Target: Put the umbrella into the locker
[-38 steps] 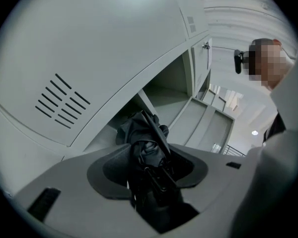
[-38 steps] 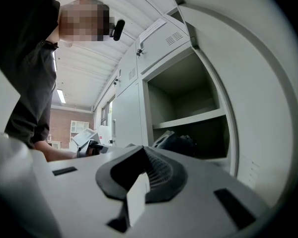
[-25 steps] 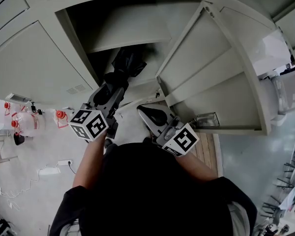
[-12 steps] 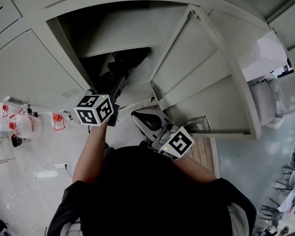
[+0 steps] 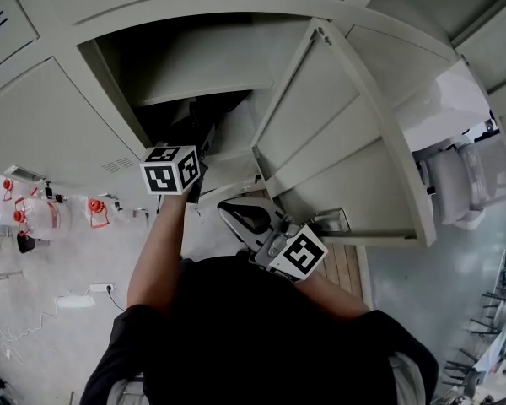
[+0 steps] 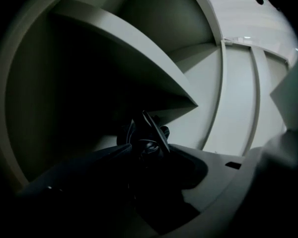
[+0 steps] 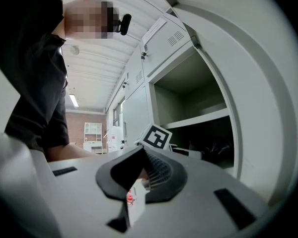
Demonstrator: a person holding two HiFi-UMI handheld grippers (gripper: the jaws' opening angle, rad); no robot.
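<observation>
The grey locker (image 5: 110,91) stands open, its door (image 5: 337,116) swung out to the right. My left gripper (image 5: 201,142) reaches into the dark compartment under the shelf (image 5: 211,66); only its marker cube (image 5: 170,169) shows clearly in the head view. In the left gripper view the jaws of my left gripper (image 6: 149,150) are shut on the black folded umbrella (image 6: 148,133), whose bunched fabric sticks out past the tips, inside the locker. The right gripper view shows the umbrella (image 7: 216,150) as a dark bundle beneath the shelf. My right gripper (image 5: 240,213) hangs outside the locker, shut and empty.
The door's lower edge is close to the right of my right gripper. Shut locker doors (image 5: 42,133) flank the opening on the left. Red-capped containers (image 5: 34,213) and cables lie on the floor at left. A wooden board (image 5: 346,264) lies under the door.
My left gripper has pushed forward into the locker with the umbrella, which is now lost in the dark in the head view. The right gripper has barely moved.
</observation>
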